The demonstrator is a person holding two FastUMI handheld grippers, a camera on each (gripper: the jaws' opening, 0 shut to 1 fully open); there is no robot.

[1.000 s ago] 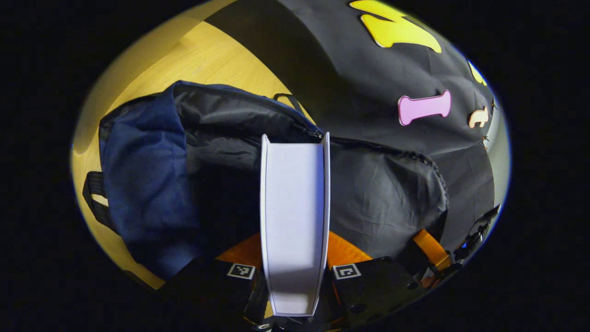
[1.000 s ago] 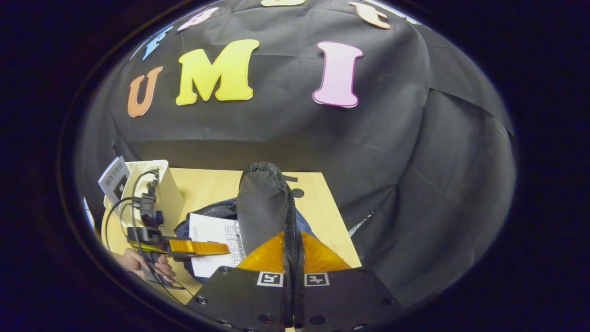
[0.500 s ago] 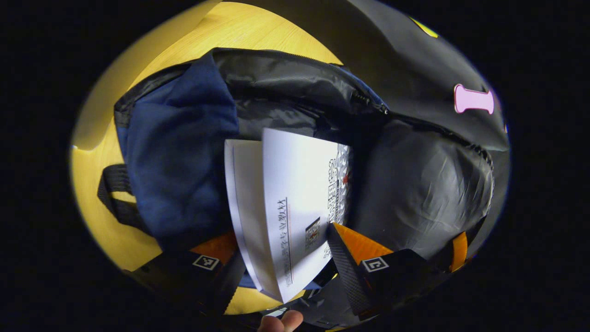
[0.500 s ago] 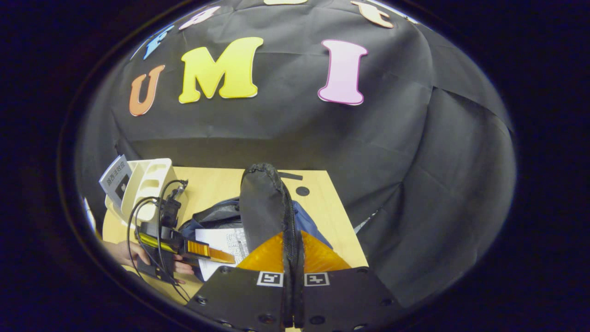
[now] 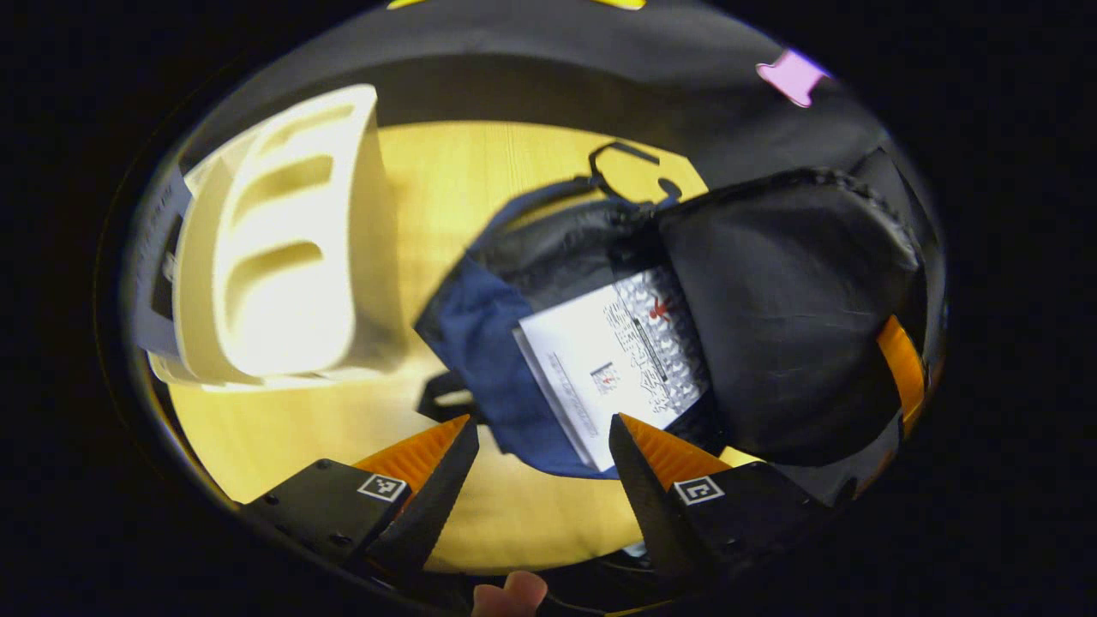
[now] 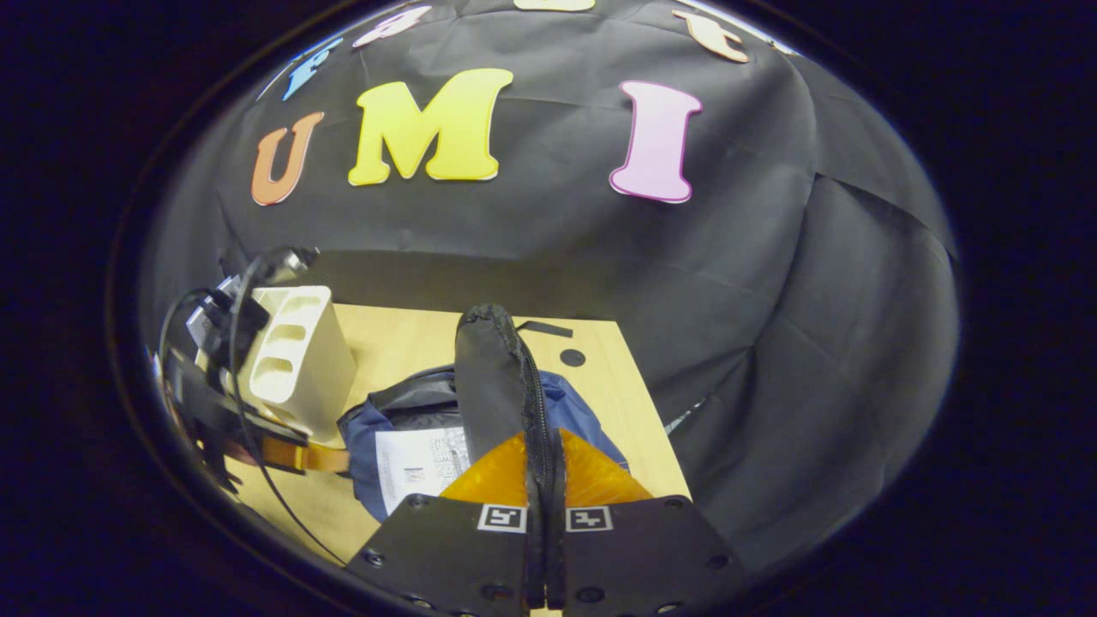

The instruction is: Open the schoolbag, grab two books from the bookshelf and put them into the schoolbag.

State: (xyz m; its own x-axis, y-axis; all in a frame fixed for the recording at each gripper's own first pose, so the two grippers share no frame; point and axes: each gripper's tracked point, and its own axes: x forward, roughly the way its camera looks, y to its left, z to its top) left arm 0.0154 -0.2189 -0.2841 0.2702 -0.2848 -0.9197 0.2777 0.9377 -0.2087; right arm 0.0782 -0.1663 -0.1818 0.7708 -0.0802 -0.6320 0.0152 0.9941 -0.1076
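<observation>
**One book in the bag, flap held up, left gripper free for the next book**

In the left gripper view the left gripper [image 5: 540, 463] hangs over the wooden table [image 5: 506, 188] with its fingers apart and nothing between them. Just beyond its tips lies the blue schoolbag [image 5: 480, 343], mouth open, with a white book [image 5: 608, 360] lying in the opening, its near edge resting over the bag's blue lip. To the right of the book the bag's black flap [image 5: 780, 308] stands raised. To the left, well apart from the bag, stands the cream bookshelf [image 5: 274, 248]; a grey edge at its far left side may be another book, but it is too blurred to be sure.

In the right gripper view the right gripper [image 6: 546, 514] has its fingers together, clamped on the zipped edge of the flap [image 6: 493, 377], holding it upright over the bag [image 6: 368, 428]. The book [image 6: 420, 463] shows white inside the mouth, and the bookshelf [image 6: 296, 360] stands at the left of the table [image 6: 591, 403], with the other gripper [image 6: 283, 452] beside it.

My judgement: the opening is done and one book is delivered; the step in hand is going for a second book. That calls for the left gripper to swing left to the bookshelf with fingers open, close on a spine or edge, and carry it to the bag. The right gripper should hold the flap up meanwhile, or the mouth may fall shut. The book already in sits shallow, so the second could catch on it
</observation>
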